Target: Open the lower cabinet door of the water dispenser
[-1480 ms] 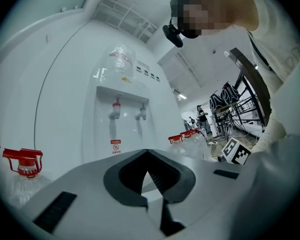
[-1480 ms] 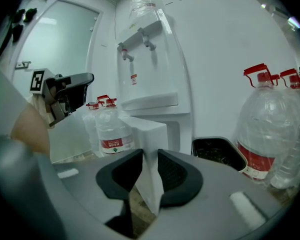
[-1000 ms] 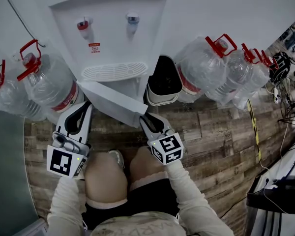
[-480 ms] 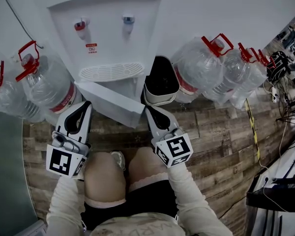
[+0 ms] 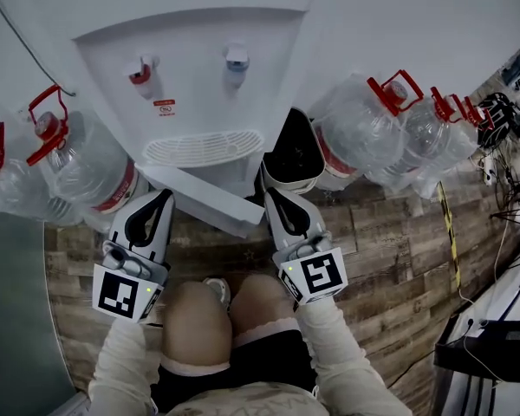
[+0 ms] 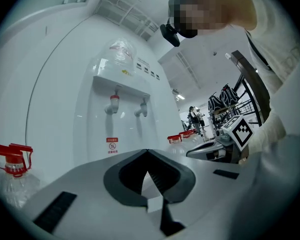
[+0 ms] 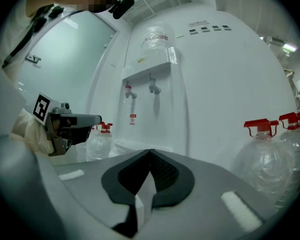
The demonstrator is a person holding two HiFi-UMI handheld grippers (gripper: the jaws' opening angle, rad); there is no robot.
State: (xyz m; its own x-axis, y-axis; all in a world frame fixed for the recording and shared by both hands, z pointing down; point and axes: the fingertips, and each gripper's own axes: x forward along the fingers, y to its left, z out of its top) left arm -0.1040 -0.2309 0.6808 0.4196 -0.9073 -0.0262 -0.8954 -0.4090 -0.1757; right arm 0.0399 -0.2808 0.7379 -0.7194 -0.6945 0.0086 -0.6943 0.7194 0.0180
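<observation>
Although the lower cabinet door [image 5: 204, 199] of the water dispenser [image 5: 199, 76] already stands swung out from the body, a white panel slanting across the middle of the head view just below the drip grille [image 5: 199, 148], neither claw has hold of it. The left claw [image 5: 166, 195] sits just left of the door and the right claw [image 5: 272, 192] just beside its free edge. Each claw's own view shows the tips pressed together with nothing between them. The opening step looks essentially done. What remains, if anything, is to nudge the free edge wider with a closed tip, or simply to draw both claws back without knocking the panel shut. There is no surface here, only a wood-plank floor [image 5: 390, 232] on which the dispenser stands against a pale wall. Clear water bottles with red handles crowd the left [image 5: 87, 163] and the upper right [image 5: 364, 133] of the frame. A dark-lined bin [image 5: 292, 150] stands just right of the dispenser, and cables [image 5: 511, 206] trail along the right edge. The person's knees [image 5: 195, 319] fill the lower middle.
</observation>
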